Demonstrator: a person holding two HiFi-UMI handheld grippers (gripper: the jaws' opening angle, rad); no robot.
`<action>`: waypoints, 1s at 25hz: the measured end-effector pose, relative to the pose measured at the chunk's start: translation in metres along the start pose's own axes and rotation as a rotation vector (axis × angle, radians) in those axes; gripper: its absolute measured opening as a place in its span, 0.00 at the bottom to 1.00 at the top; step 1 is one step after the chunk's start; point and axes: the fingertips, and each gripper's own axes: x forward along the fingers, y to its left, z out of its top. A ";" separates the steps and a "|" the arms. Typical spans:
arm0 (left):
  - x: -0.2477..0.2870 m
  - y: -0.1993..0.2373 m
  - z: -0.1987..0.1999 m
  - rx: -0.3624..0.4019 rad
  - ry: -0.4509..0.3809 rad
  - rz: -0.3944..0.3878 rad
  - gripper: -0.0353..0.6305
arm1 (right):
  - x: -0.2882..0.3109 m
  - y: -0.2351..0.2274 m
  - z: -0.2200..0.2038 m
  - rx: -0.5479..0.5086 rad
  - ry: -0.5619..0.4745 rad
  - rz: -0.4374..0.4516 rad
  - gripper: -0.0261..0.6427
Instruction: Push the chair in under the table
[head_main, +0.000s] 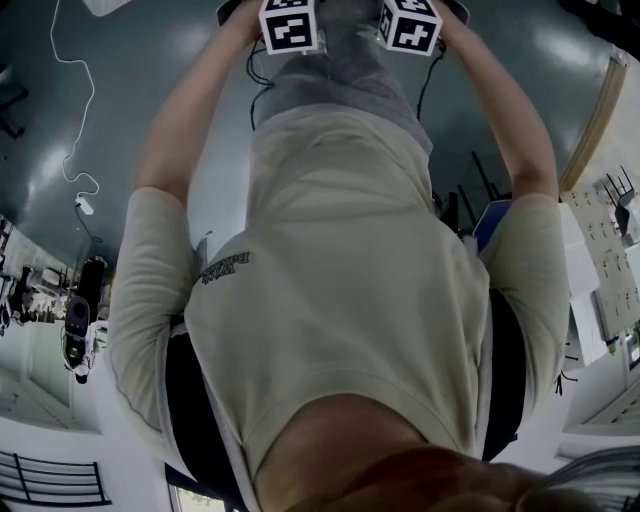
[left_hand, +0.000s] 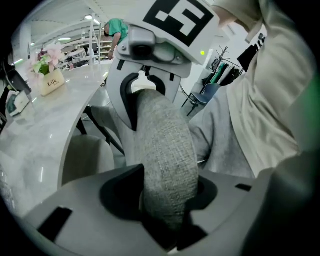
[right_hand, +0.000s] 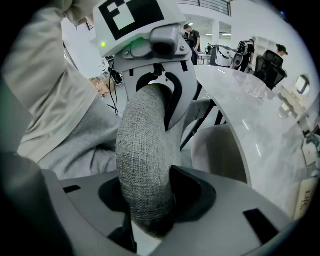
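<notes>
Closest to each camera are that claw's own two pale jaws, and between them runs the padded grey fabric back of the chair (left_hand: 165, 150). The left claw (left_hand: 167, 190) is clamped on the top edge of that back, one jaw pressed against each face of the woven cloth. The right claw (right_hand: 150, 192) grips the same edge in the same way, with the fabric filling the gap between its jaws. Each gripper view shows the other claw further along the chair, also astride the rim, its marker cube uppermost.

The white marbled surface (left_hand: 45, 125) curves along the far side of the chair from the person. A pale rounded seat (left_hand: 87, 155) with dark legs sits beyond the chair back, just below the surface's edge; whether it belongs to this chair cannot be told. A small flower pot (left_hand: 50, 80) stands on the surface, well away from the chair.

On the near side of the chair are the person's grey trousers (left_hand: 220, 135) and beige shirt (head_main: 340, 300). In the head view both bare arms reach from the shirt to the two marker cubes (head_main: 290, 25), which sit side by side above the chair.
</notes>
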 end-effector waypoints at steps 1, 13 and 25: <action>-0.002 0.007 -0.001 -0.001 0.000 0.012 0.33 | -0.002 -0.010 -0.001 0.002 0.005 -0.015 0.31; -0.011 0.068 0.008 -0.038 0.002 0.050 0.31 | -0.018 -0.073 -0.018 -0.023 -0.001 -0.029 0.32; -0.023 0.099 0.017 -0.070 0.004 0.067 0.31 | -0.032 -0.103 -0.023 -0.039 -0.023 -0.031 0.33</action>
